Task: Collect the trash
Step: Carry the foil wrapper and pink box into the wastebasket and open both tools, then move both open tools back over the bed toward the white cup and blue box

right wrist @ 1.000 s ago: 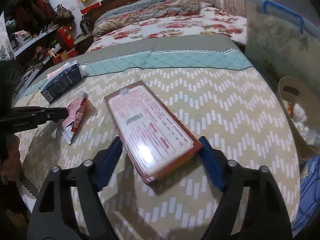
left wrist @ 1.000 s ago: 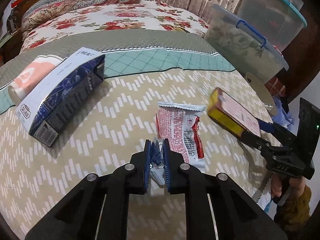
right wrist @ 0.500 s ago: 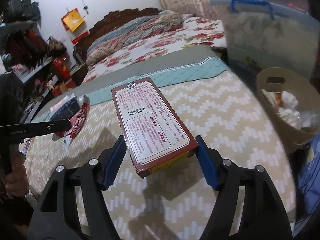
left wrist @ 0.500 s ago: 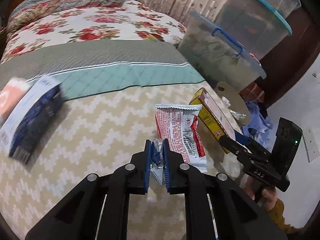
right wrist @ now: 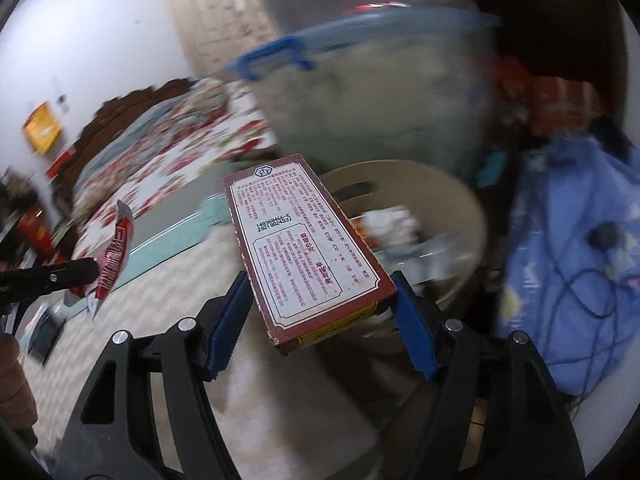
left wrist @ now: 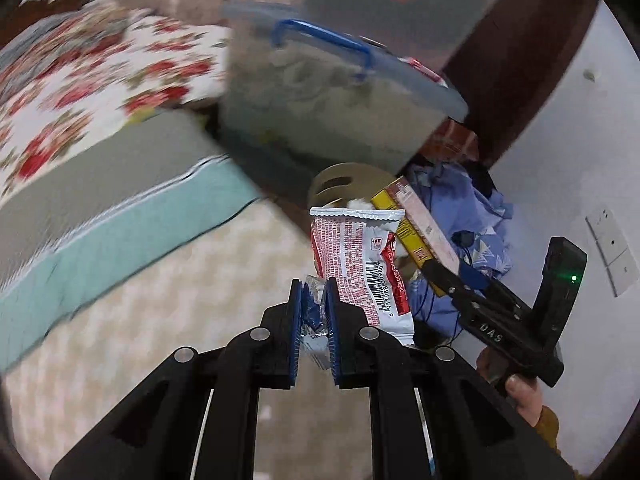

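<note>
My left gripper (left wrist: 314, 312) is shut on the lower corner of a red and white snack wrapper (left wrist: 360, 256), held up above the bed edge. My right gripper (right wrist: 320, 300) is shut on a maroon and yellow carton (right wrist: 304, 240), held flat in the air in front of a beige waste bin (right wrist: 460, 216) that holds some trash. In the left wrist view the carton (left wrist: 420, 224) and the right gripper (left wrist: 500, 316) sit to the right, with the bin (left wrist: 344, 180) just beyond the wrapper. The wrapper also shows at the left of the right wrist view (right wrist: 114, 256).
A zigzag-patterned bed cover (left wrist: 160, 340) lies below. A large clear storage tub with a blue lid (left wrist: 332, 92) stands behind the bin. Blue cloth with a cable (right wrist: 576, 264) lies on the floor to the right. A white wall with a socket (left wrist: 608, 236) is at far right.
Both grippers have swung right, off the bed toward the bin, carrying the wrapper and the carton. The blue box on the bed has left view.
</note>
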A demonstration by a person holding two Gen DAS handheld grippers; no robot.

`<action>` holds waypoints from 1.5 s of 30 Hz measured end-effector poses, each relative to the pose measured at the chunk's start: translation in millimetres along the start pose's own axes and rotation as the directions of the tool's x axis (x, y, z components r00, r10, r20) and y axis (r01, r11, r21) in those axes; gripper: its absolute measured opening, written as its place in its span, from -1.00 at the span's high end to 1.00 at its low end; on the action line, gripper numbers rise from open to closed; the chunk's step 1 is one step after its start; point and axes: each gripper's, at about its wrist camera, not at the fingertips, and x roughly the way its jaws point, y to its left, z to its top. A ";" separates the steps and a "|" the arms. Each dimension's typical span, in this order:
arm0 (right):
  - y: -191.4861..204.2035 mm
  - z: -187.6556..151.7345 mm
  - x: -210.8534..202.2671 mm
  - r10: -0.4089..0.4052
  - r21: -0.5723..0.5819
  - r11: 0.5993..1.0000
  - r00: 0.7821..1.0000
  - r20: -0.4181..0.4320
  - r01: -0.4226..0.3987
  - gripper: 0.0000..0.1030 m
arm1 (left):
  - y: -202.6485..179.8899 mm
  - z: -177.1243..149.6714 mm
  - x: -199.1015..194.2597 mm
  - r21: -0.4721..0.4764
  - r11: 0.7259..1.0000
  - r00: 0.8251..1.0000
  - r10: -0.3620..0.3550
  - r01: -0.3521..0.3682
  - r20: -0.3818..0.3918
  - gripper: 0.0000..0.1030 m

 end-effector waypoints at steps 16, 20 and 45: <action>-58.1 3.1 -15.7 0.014 0.174 0.984 0.994 0.111 -0.034 -0.59 | -39.8 51.9 123.0 0.036 0.998 0.993 0.048 -0.044 -0.111 0.25; -42.5 -6.4 -21.5 0.077 0.184 0.978 0.992 0.100 -0.094 -0.59 | -29.9 35.8 96.8 0.024 0.999 0.995 0.037 -0.035 -0.094 0.20; 145.3 -79.9 -16.0 0.314 -0.029 0.947 0.941 -0.130 -0.320 -0.58 | 92.8 -143.3 -106.2 -0.096 0.904 0.905 0.422 -0.416 0.054 -0.34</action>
